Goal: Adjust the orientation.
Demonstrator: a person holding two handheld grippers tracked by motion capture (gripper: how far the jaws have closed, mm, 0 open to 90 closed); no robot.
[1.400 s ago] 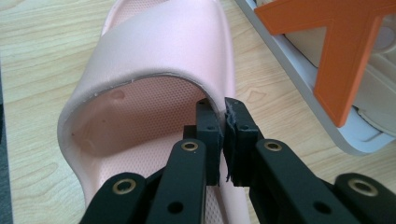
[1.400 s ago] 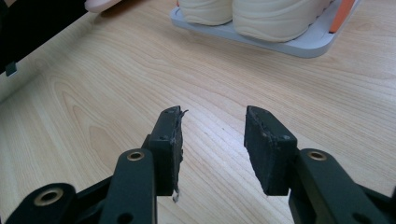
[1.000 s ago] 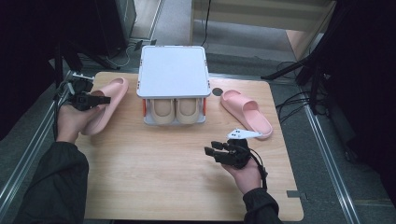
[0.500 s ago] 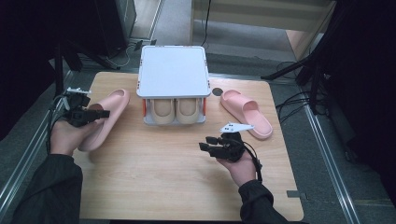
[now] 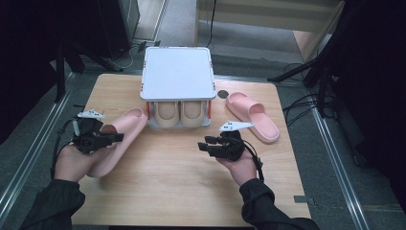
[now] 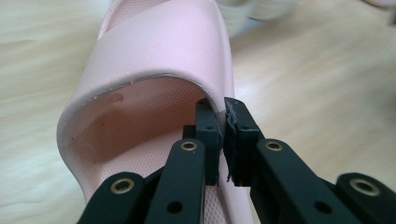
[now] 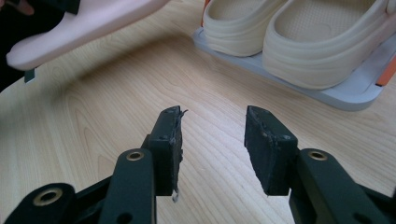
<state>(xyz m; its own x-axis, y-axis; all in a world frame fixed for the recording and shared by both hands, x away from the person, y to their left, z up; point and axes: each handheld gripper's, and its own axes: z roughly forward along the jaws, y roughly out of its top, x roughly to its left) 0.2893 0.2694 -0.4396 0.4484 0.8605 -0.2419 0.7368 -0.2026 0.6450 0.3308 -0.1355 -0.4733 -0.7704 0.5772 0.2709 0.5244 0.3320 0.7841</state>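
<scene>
Pink foam slipper (image 6: 154, 60) near the table's left edge looks light and squishy, left gripper (image 6: 223, 135) pinching its strap edge, right gripper (image 7: 212, 140) hanging loose.

Open middle, crowded far edge

The tabletop (image 5: 182, 191) lies bare from its near edge up to the centre, wide enough for either gripper. The white rack (image 5: 177, 72) with beige shoes (image 5: 179, 112) blocks the far edge's middle. A pink slipper (image 5: 252, 116) sits by the right edge; the left gripper (image 5: 117, 137) holds another pink slipper (image 5: 117, 143) along the left edge. The right gripper (image 5: 203, 145) hovers at centre.
</scene>
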